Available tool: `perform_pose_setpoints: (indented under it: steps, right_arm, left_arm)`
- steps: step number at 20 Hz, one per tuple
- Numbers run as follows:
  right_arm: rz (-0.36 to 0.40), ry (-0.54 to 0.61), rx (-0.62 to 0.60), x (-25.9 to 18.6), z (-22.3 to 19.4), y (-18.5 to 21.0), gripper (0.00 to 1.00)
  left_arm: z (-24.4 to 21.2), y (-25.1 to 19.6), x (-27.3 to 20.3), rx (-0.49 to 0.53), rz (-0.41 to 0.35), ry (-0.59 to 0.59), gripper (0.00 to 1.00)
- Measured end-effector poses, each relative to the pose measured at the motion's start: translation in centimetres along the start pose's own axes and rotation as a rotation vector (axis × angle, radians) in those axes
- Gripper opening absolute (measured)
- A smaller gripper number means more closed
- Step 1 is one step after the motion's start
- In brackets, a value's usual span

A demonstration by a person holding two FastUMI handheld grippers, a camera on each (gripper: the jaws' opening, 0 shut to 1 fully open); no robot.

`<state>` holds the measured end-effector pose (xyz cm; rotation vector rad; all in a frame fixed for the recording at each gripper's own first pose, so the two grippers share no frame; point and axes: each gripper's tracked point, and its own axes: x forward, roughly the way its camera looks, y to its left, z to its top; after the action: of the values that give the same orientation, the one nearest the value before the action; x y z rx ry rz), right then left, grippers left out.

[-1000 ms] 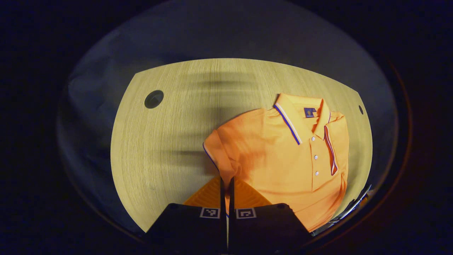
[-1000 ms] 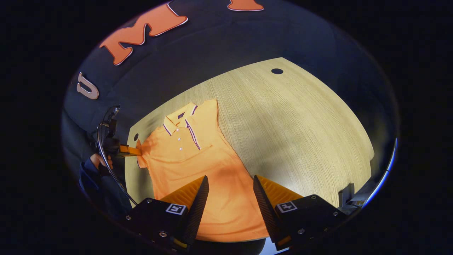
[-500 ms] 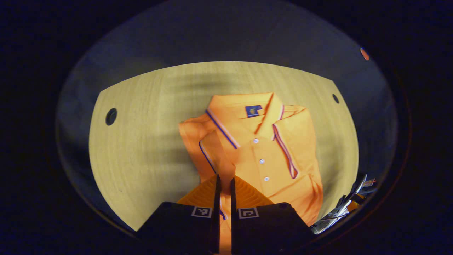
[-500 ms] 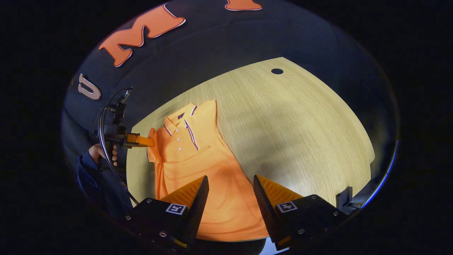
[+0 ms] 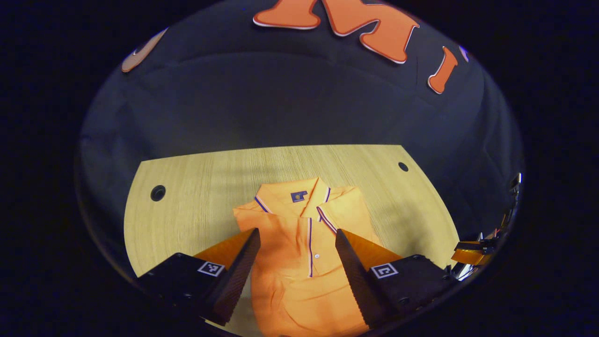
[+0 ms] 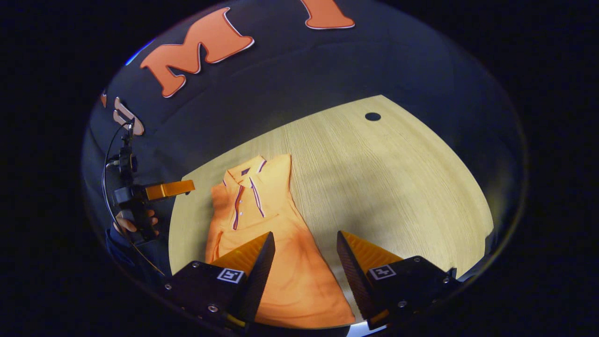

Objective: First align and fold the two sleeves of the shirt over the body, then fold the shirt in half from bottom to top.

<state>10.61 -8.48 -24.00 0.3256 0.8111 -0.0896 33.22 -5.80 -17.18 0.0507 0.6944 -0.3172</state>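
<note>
An orange polo shirt (image 5: pixel 285 281) lies face up on the wooden table (image 5: pixel 196 196), collar (image 5: pixel 299 195) at the far side. One short sleeve (image 5: pixel 281 231) is folded across the chest, its dark trim line running down the middle. My left gripper (image 5: pixel 296 231) hovers open above the chest, with nothing between its fingers. In the right gripper view the shirt (image 6: pixel 262 220) stretches toward me, and my right gripper (image 6: pixel 305 234) hangs open over its lower body. The left gripper (image 6: pixel 168 189) shows there beyond the shirt's left side, held by a hand (image 6: pixel 135 224).
The table has round cable holes (image 5: pixel 157 192) (image 5: pixel 403 166) (image 6: pixel 372 116) near its far corners. A broad stretch of bare wood (image 6: pixel 398 187) lies to the right of the shirt. The right gripper (image 5: pixel 472 255) shows at the right edge of the left gripper view.
The left gripper carried the sleeve over the chest, let go of it, opened and drew back and up. The right gripper stayed open and barely shifted.
</note>
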Motion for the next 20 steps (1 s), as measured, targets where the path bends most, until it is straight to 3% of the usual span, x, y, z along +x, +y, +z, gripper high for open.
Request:
perform_pose_setpoints:
  steps: [3,7,11,14,16,20]
  right_arm:
    - [0.060,-0.093,-0.043,-1.0,2.3,1.5,0.96]
    - [0.105,-0.240,-0.179,-3.1,4.4,3.2,0.98]
    - [0.130,-0.339,-0.299,-5.8,5.0,5.0,0.99]
    - [0.108,-0.458,-0.305,-10.2,4.8,6.0,0.99]
    - [0.066,-0.560,-0.307,-13.3,5.1,6.3,0.98]
    - [0.052,-0.671,-0.327,-18.0,2.5,8.1,0.98]
  left_arm:
    - [0.4,-0.2,-3.3,0.017,0.071,-0.161,0.98]
    - [0.7,-1.6,-10.6,0.070,0.180,-0.377,0.98]
    - [-1.3,-3.2,-17.4,0.082,0.221,-0.555,0.98]
    - [-2.1,-4.1,-25.0,0.095,0.251,-0.714,0.98]
    - [-2.1,-3.5,-32.0,0.083,0.342,-0.874,0.97]
    - [-4.3,-4.0,-41.6,0.120,0.349,-1.022,0.99]
